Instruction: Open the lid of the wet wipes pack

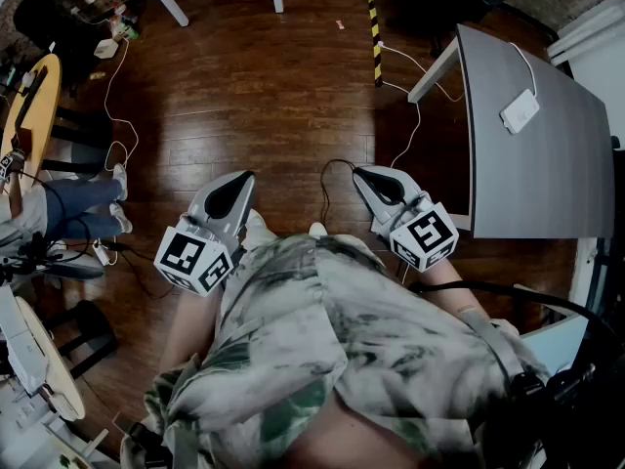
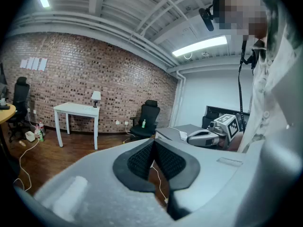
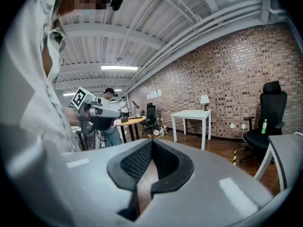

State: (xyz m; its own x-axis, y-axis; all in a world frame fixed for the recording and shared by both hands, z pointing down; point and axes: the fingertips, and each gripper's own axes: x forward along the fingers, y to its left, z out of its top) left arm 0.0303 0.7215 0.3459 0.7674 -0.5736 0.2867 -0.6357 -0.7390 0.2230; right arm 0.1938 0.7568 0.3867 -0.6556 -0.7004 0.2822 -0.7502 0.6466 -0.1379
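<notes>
Patterned shirt [image 1: 342, 330]: nearest, filling 6 o'clock of the head view. The person stands upright and looks down their own front.

Left gripper [image 1: 239, 182]: at 9 o'clock, just beside the waist, nose pointing forward over the floor. In the left gripper view [image 2: 152, 143] its ribbed pads meet at the tip, with nothing between them.

Right gripper [image 3: 151, 144]: at 3 o'clock in the head view [image 1: 369, 177], level with the left one. Its pads are also closed together on nothing.

Why held so: both are tucked near the body and aim at bare floor, which reads as a resting or carrying posture. No work seems to be under way.

Wooden floor [image 1: 273, 96]: dark boards run from the centre to 12 o'clock, with loose cables across them.

Grey table [image 1: 547, 145]: at 2 o'clock, well apart from the right gripper. It carries only a white adapter [image 1: 519, 111] on a cord.

Seated person [image 1: 68, 208]: at 9 o'clock by the frame edge. Only the legs show.

White table [image 2: 75, 110] and office chair [image 2: 147, 119]: farthest, against the brick wall.

Wet wipes pack: not in any view, so its place, look and lid cannot be told. Finding it likely comes first.
</notes>
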